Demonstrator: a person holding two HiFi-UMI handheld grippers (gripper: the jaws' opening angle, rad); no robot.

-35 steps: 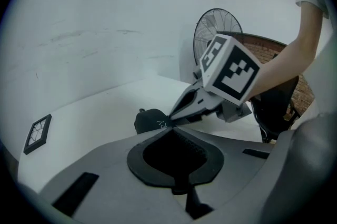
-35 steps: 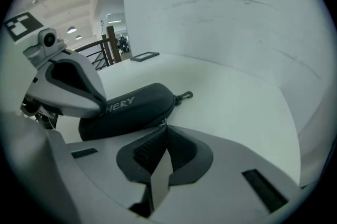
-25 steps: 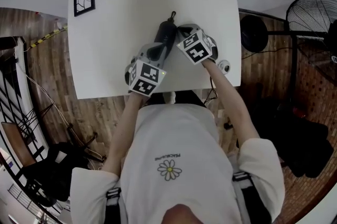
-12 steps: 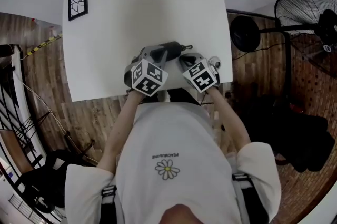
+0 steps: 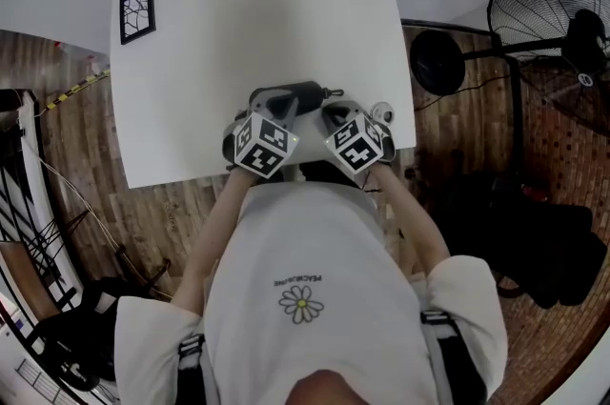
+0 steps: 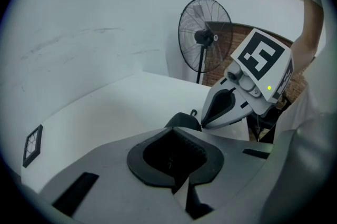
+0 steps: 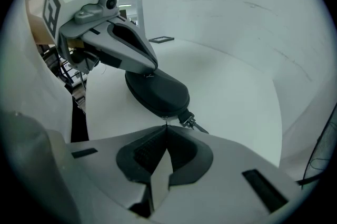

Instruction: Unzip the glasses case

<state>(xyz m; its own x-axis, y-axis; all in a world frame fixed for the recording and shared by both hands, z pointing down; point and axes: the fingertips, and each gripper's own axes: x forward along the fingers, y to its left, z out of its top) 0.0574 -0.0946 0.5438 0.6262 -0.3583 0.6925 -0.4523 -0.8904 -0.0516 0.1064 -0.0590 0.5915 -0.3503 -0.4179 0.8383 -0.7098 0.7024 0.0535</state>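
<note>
The person in the white T-shirt (image 5: 305, 260) stands at the near edge of the white desk (image 5: 238, 22), forearms out, with a gripper in each hand just over that edge. The left gripper (image 5: 270, 103) has its fingers pressed together with nothing between the pads. Seen from the other gripper, its tip comes down onto the top of the glasses case (image 5: 297, 95) at the left end. The right gripper (image 5: 334, 111) also has its fingers closed tight. A thin zip pull (image 7: 165, 120) runs from the right end of the case into their tip, so they appear to pinch it. A short strap with a clasp (image 7: 192, 123) trails off that same end, just beside the fingers, and lies on the desktop. The case is dark and rounded and still looks closed. It lies flat close to the desk's near edge, about midway along it, with its length running along the edge, between the two gripper tips. Beyond it the white desktop runs on to the far edge. A small black-framed card with a line pattern (image 5: 136, 13) sits in the far left corner. Off the desk's right side a standing fan (image 5: 548, 12) is on the wooden floor (image 5: 162, 203), and a white wall rises behind the far edge.
</note>
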